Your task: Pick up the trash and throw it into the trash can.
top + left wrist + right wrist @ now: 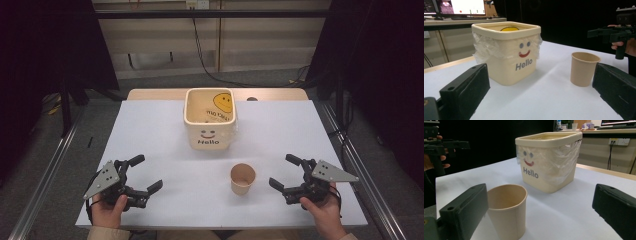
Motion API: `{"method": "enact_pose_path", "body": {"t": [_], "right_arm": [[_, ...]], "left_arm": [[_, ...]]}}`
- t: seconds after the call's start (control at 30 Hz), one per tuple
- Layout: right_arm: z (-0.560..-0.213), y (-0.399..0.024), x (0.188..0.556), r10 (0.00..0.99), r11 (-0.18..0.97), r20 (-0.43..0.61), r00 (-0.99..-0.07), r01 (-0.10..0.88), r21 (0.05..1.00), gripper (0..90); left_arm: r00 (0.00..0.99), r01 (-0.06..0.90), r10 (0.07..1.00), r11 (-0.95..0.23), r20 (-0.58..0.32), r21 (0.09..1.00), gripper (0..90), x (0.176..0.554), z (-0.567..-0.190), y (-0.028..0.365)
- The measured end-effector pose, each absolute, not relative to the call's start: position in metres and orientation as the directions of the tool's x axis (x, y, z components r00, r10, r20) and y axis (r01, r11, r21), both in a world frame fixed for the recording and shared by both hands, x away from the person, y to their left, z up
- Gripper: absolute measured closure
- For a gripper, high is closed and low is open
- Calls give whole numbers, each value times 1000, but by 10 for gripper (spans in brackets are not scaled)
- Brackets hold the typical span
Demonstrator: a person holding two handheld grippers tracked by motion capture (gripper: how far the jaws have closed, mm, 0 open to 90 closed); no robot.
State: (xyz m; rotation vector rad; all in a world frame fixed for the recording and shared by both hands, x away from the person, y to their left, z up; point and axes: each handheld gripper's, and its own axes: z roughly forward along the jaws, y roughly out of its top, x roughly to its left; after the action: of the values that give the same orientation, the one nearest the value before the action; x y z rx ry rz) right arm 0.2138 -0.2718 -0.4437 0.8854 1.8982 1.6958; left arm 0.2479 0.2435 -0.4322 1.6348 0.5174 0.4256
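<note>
I hold left gripper point(141, 179) near table's point(150, 130) front-left corner, fingers apart, nothing between, right gripper point(286, 172) front-right, fingers apart too, paper cup point(243, 178) upright just beside it, Hello bin point(210, 120) toward back edge

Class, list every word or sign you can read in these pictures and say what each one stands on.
"Hello": printed on the front of the cream bin, under a drawn smiling face.
Dark letters beneath the yellow smiley inside the bin: too small to read.
Monitor screens in the left gripper view: blurred, unreadable.
Paper cup: no text.
</note>
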Motion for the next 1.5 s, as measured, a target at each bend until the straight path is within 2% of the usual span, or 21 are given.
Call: {"method": "enact_pose_path", "body": {"t": [0.27,0.63,0.83,1.3,1.5], "right_arm": [[-441,-270,215,710,68,69,-701,165,984,2],[-423,-279,224,714,81,95,-694,217,973,6],[-405,-283,227,718,75,89,-690,204,976,4],[-357,-282,242,693,39,100,-714,175,984,0],[-335,-281,247,690,60,69,-720,152,987,0]], "left_arm": [[828,97,559,-75,-39,992,10,247,-433,242],[826,102,563,-101,-28,990,10,248,-433,243],[824,110,565,-83,-44,991,10,247,-433,242],[818,98,575,-108,-19,989,10,248,-433,246],[814,98,580,-99,-22,990,10,247,-432,247]]}}
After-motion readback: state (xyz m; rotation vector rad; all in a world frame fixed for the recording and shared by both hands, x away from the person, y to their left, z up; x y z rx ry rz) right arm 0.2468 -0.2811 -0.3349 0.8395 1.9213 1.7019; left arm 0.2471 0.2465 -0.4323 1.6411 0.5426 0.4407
